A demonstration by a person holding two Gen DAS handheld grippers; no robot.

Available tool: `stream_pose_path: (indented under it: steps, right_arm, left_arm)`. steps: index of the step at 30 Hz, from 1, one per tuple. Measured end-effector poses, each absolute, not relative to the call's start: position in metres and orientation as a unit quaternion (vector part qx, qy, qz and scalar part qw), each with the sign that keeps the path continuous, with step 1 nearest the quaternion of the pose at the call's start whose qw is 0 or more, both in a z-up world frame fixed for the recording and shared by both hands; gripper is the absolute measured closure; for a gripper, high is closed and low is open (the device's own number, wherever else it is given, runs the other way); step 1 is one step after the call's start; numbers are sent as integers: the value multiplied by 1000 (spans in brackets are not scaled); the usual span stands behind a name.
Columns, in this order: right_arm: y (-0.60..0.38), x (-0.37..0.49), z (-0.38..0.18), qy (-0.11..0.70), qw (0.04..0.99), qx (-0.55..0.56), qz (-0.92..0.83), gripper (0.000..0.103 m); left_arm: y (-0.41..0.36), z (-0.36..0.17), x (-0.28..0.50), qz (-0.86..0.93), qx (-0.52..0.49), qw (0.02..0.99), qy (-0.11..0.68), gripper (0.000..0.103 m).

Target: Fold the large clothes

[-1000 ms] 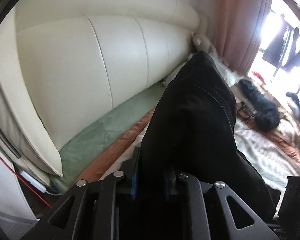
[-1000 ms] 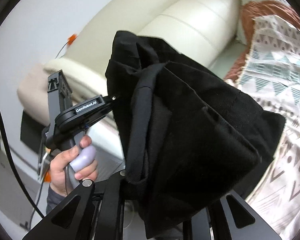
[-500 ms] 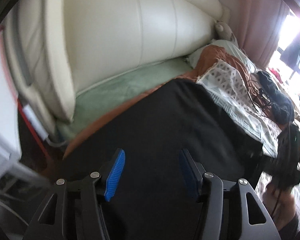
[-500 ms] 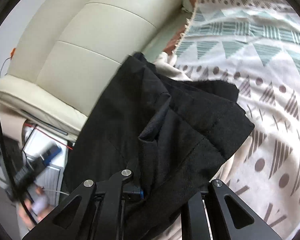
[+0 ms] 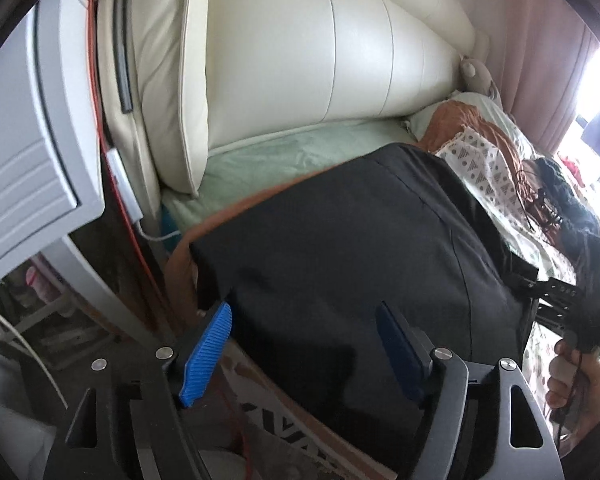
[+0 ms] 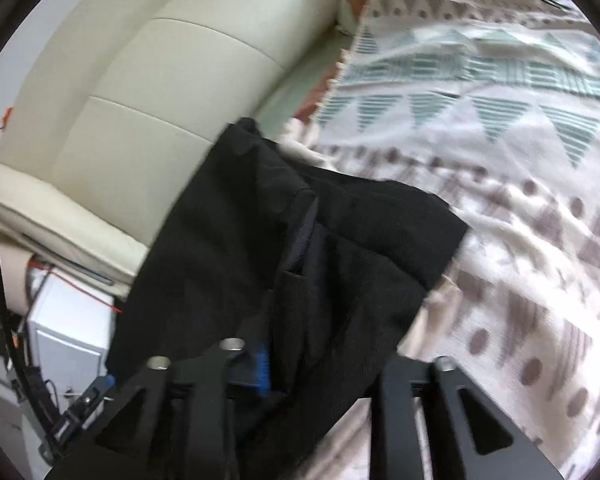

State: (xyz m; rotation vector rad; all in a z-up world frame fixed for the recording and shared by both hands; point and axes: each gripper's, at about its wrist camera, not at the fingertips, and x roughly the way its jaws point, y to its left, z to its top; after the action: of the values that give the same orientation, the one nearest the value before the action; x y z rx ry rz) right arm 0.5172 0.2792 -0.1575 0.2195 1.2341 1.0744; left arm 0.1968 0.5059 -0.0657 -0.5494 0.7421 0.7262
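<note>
A large black garment (image 5: 360, 248) lies folded on the bed near the cream headboard; in the right wrist view (image 6: 292, 248) it lies in layered folds on the patterned blanket. My left gripper (image 5: 304, 344) is open, its blue pads just above the garment's near edge, holding nothing. My right gripper (image 6: 324, 364) has its jaws spread apart; black cloth lies between them and over the left finger, hiding the pad. The right gripper also shows in the left wrist view (image 5: 556, 304) at the garment's far right edge.
The cream padded headboard (image 5: 320, 64) stands behind the bed. A white bedside cabinet (image 5: 24, 140) with a red cable sits to the left. A patterned white blanket (image 6: 500, 160) covers the bed. Another dark pile of clothes (image 5: 572, 208) lies further along. Pink curtains hang by a bright window.
The garment was held up in both grippers; it now lies on the bed. My left gripper opened and let go, then pulled back. My right gripper lowered with the cloth and its jaws spread.
</note>
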Motion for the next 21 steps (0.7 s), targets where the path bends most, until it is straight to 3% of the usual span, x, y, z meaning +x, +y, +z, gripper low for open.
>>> stream_pose_path:
  steps: [3, 7, 12, 16, 18, 21]
  right_arm:
    - [268, 514, -147, 540, 686, 78, 482, 65]
    - [252, 508, -127, 526, 701, 50, 479, 62]
    - [226, 495, -101, 509, 717, 27, 475, 35]
    - [206, 475, -74, 491, 731, -9, 474, 28]
    - [196, 465, -61, 479, 736, -18, 479, 10]
    - [179, 447, -37, 456, 745, -31, 485, 3]
  left_arm:
    - [499, -65, 194, 348, -261, 829, 351, 25]
    - [482, -57, 193, 340, -252, 838, 345, 20]
    - [454, -35, 184, 337, -238, 851, 324, 5]
    - [431, -14, 177, 335, -216, 862, 313, 2]
    - [418, -3, 172, 329, -209, 868, 307, 0]
    - [399, 11, 165, 329, -195, 874, 301, 1]
